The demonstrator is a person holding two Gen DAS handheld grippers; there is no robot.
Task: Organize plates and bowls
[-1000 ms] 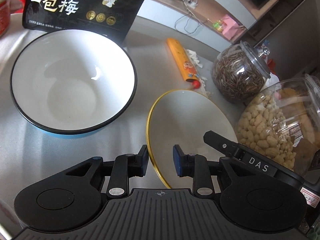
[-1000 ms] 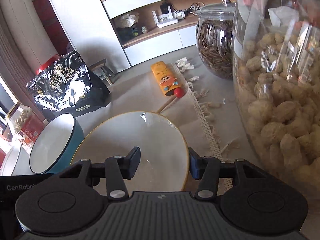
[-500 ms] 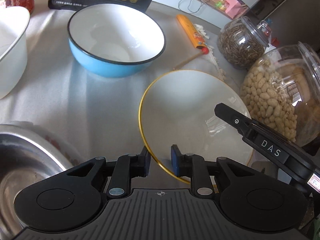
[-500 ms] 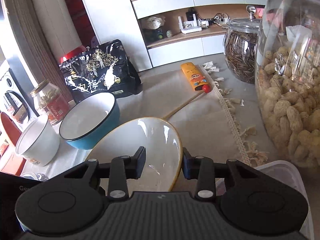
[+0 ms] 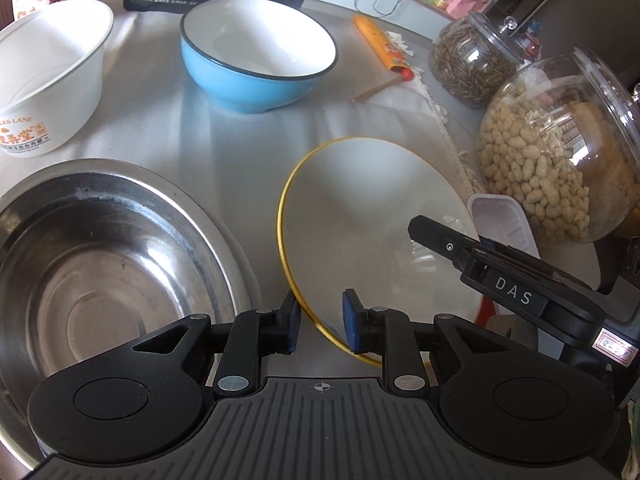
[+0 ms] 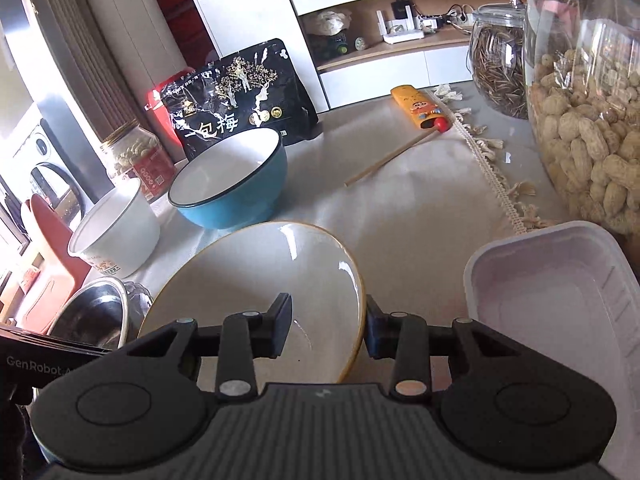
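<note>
- Left claw (image 5: pixel 319 320) and right claw (image 6: pixel 326 330) each clench opposite rims of the gold-edged plate (image 5: pixel 372 220), held tilted.
- Plate sits right of the steel basin (image 5: pixel 100 248), in front of the blue bowl (image 5: pixel 256 52); white cup (image 5: pixel 48 76) behind the basin.

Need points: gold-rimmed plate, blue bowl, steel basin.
gold-rimmed plate (image 5: pixel 360 216), left wrist view, bare centre of its face.
blue bowl (image 6: pixel 240 204), right wrist view, outer blue wall.
steel basin (image 5: pixel 120 240), left wrist view, inner sloping wall.
</note>
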